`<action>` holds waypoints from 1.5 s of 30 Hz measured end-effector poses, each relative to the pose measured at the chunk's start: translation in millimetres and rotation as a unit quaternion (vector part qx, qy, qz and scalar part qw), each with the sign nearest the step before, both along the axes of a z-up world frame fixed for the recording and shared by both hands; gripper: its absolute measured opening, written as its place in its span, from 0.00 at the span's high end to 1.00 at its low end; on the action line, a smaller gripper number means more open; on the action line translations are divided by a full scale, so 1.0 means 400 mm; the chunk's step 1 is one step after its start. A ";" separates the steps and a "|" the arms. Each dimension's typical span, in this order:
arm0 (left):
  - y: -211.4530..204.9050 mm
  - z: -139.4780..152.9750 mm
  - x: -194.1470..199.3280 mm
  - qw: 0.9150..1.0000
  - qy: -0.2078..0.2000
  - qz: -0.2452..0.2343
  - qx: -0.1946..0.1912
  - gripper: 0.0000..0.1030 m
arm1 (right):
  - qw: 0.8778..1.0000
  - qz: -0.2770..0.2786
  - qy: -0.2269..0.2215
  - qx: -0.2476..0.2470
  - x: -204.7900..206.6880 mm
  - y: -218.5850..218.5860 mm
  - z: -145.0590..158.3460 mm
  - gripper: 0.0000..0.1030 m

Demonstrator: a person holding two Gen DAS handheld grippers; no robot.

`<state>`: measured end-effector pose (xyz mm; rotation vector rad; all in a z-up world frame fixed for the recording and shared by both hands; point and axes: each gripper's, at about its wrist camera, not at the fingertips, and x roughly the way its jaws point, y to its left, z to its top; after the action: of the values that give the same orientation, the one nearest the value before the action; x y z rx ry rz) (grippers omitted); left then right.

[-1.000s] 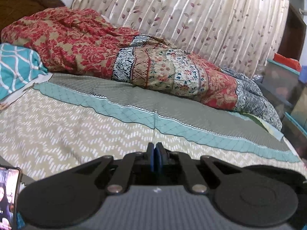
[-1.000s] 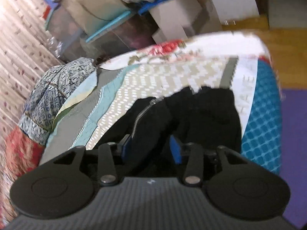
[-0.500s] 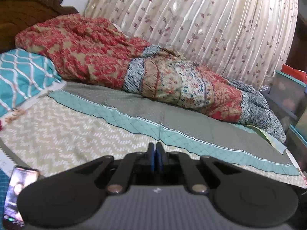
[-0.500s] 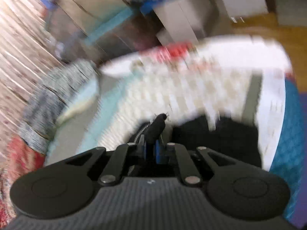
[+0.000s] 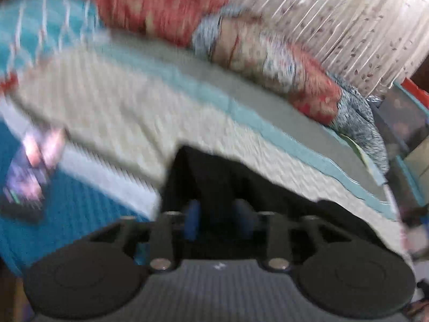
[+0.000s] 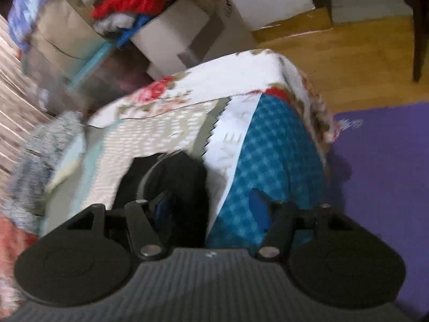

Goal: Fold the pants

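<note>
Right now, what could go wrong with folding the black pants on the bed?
The pants lie close to the edge of the bed, so a tug might slide them off onto the floor. Both grippers, left and right, are opening, so the cloth could flop out of its fold. A phone lies nearby and could get bumped.
</note>
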<state>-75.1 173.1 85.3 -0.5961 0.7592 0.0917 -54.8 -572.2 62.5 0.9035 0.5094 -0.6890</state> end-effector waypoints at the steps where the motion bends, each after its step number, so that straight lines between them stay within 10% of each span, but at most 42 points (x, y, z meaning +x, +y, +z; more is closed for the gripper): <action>1: 0.000 -0.015 0.006 1.000 0.004 -0.002 -0.024 0.53 | 1.000 0.010 -0.011 0.000 -0.017 0.023 0.004 0.37; 9: 0.006 -0.118 0.109 0.992 0.031 0.000 -0.124 0.44 | 0.984 0.170 -0.046 -0.008 -0.030 0.279 0.032 0.37; 16: 0.002 -0.190 0.212 0.965 0.035 0.015 -0.259 0.09 | 0.953 0.300 -0.048 0.024 0.012 0.461 0.008 0.37; 18: -0.007 -0.214 0.249 0.961 0.042 0.022 -0.271 0.25 | 0.948 0.314 -0.038 0.027 0.032 0.491 0.006 0.37; 19: -0.011 -0.224 0.265 0.962 0.048 0.020 -0.268 0.68 | 0.947 0.318 -0.032 0.032 0.042 0.502 -0.001 0.37; 20: -0.013 -0.234 0.279 0.962 0.066 0.013 -0.265 0.91 | 0.946 0.320 -0.029 0.037 0.048 0.510 -0.007 0.37; 30: 0.015 -0.015 0.015 0.967 -0.022 -0.067 -0.243 0.92 | 0.920 0.380 -0.046 0.081 0.048 0.557 -0.010 0.35; 35: 0.032 -0.084 -0.073 0.972 0.029 -0.056 -0.226 0.91 | 0.932 0.324 -0.052 0.154 0.044 0.505 -0.069 0.33; 36: 0.034 -0.117 -0.079 0.972 0.052 -0.045 -0.225 0.91 | 0.936 0.312 -0.049 0.156 0.046 0.496 -0.077 0.35; 38: 0.036 -0.178 -0.090 0.970 0.084 -0.025 -0.226 0.91 | 0.940 0.301 -0.046 0.151 0.044 0.485 -0.077 0.88; 45: 0.015 -0.222 -0.112 0.971 0.125 -0.018 -0.204 0.68 | 0.957 0.289 0.026 0.019 -0.010 0.482 -0.033 0.90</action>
<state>-119.9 179.1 -3.5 -0.9733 1.0457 -0.0263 -58.9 -379.5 49.2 0.7198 0.7946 -0.1694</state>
